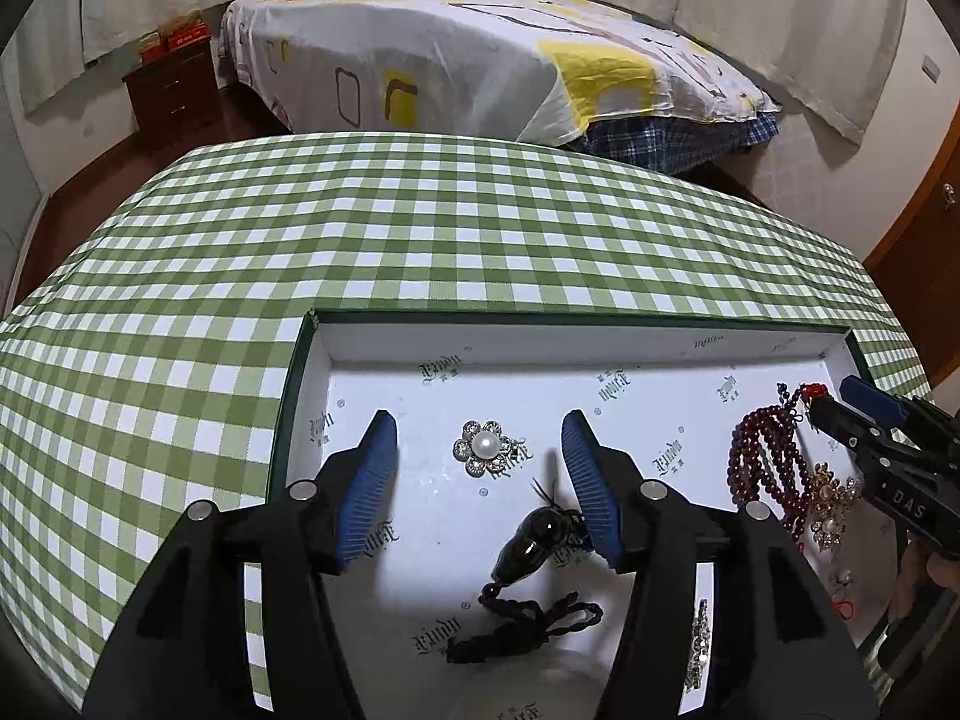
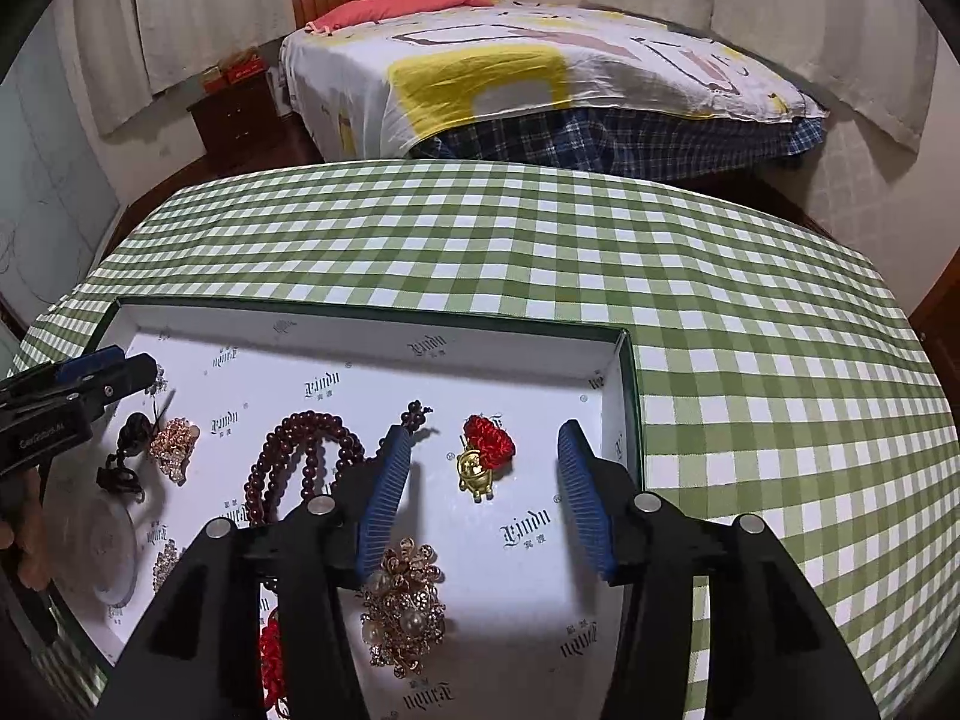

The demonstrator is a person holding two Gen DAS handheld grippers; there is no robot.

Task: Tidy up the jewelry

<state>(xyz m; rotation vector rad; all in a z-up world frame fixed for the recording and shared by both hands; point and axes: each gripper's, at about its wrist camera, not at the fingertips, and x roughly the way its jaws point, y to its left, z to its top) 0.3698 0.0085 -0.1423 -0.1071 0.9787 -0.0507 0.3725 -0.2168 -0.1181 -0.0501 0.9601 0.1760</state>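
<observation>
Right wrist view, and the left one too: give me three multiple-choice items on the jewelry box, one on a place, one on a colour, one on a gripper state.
1. Where does the gold figurine charm with a red knot lie?
A. On the checked tablecloth
B. Inside the white-lined box, between the right gripper's fingers
C. On the bed

2. What colour is the round-bead string?
A. Dark red
B. Green
C. White

3. How do the left gripper jaws stand?
A. Shut on the pearl flower brooch
B. Open, gripping nothing
C. Shut on the box wall

Answers:
1 B: it rests on the box floor ahead of the right gripper.
2 A: the beads are deep maroon.
3 B: the blue pads stand apart, with the pearl flower brooch lying free between them.
</observation>
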